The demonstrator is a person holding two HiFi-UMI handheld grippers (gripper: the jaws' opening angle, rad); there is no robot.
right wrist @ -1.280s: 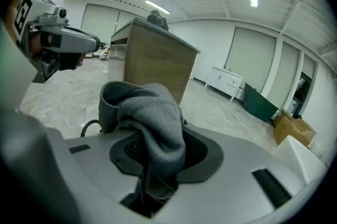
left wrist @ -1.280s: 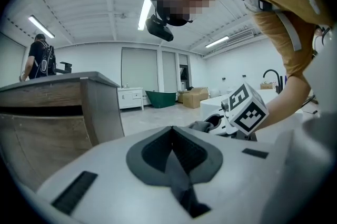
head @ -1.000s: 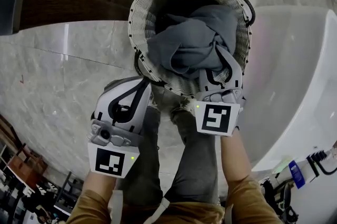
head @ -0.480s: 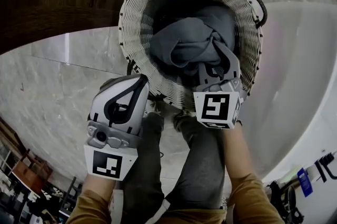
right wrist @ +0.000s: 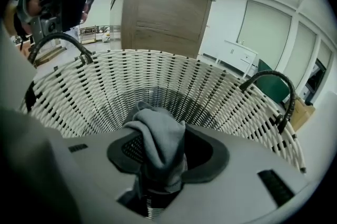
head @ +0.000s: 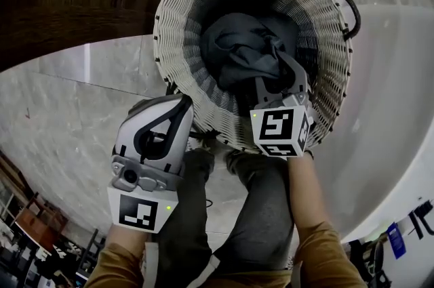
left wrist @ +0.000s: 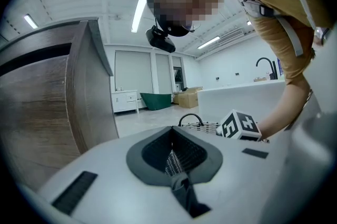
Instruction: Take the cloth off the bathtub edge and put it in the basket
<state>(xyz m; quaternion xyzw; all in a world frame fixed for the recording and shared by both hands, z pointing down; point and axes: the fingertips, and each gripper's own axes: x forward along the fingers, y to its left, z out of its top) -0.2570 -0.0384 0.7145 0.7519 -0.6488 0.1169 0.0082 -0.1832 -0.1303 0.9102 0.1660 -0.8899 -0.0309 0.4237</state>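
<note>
Two grippers: left gripper just outside the basket at its near wall; right gripper reaches down into it.
Right fingers: pinching a fold of the grey cloth; the jaws have just been opening, with the cloth between them.
Left fingers: pressed together, nothing between.
Cloth: inside the basket, below its rim.
Change: a second ago the cloth was heaped near the rim; now it and the right gripper sit deeper.
Bathtub: white edge just beside the basket.

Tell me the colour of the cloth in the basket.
The cloth is plain grey; it shows best in the right gripper view.
</note>
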